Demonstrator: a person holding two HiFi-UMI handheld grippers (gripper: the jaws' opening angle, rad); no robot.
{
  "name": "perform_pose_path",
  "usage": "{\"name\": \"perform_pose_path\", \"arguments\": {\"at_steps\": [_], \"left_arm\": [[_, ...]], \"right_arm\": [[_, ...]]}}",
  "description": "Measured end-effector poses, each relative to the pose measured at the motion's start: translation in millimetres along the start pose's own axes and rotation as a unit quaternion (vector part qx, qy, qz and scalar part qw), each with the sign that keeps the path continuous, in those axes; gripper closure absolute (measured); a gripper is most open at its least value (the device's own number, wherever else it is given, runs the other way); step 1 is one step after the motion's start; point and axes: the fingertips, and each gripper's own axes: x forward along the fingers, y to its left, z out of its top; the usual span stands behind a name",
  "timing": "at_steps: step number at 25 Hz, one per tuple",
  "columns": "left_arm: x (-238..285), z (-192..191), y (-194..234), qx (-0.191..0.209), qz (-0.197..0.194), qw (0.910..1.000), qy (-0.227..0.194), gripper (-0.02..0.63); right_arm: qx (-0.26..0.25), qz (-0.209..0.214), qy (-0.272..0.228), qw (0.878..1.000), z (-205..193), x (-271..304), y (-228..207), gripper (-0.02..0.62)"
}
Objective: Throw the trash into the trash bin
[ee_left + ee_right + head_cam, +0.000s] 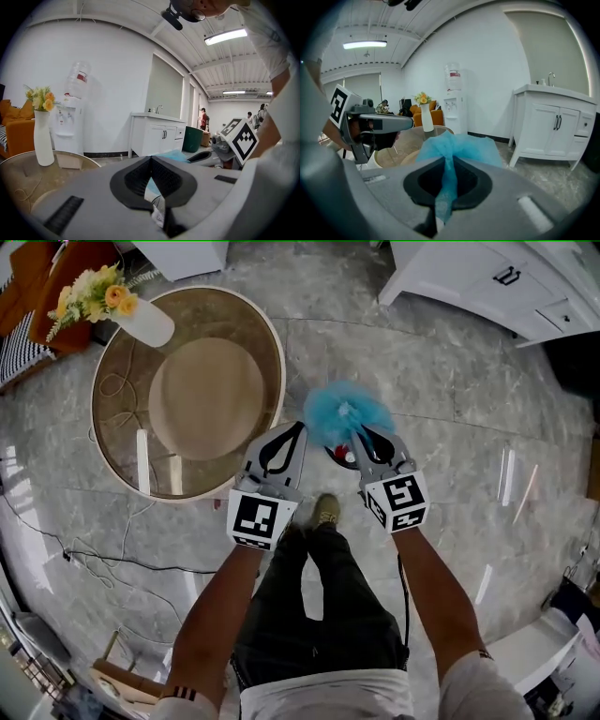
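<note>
Beside round glass table (280, 381), grey marble floor (441, 427)

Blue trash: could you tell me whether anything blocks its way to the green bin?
Nothing visible does: bare floor lies ahead of the blue trash, and the green bin stands past the white cabinet.

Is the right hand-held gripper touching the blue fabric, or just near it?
Touching. The right gripper view shows the right hand-held gripper with its jaws closed on a pinched strand of the blue fabric, which fans out beyond the tips.
</note>
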Motion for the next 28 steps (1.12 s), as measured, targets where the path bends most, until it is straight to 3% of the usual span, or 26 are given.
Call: {"name": "perform_pose_path", "arguments": {"at_steps": [8,21,28], "left_arm": [[27.9,-3.9,-43.2,0.004,-0.027,0.9995,0.013,0.606],[59.8,-51.7,-55.1,0.002,-0.051,0.9976,0.047,0.606],[79.1,-57.9,-53.3,0.009,-0.060,0.9967,0.054,0.606]], "right_arm": [[0.022,-0.017,0.063,0.998,-61.0,-22.6,-43.0,0.580],[0.040,-0.021,0.154,0.987,-149.8,5.5,-78.1,0.571],[0.035,-0.023,0.187,0.982,-175.1,16.3,-87.7,0.511]]}}
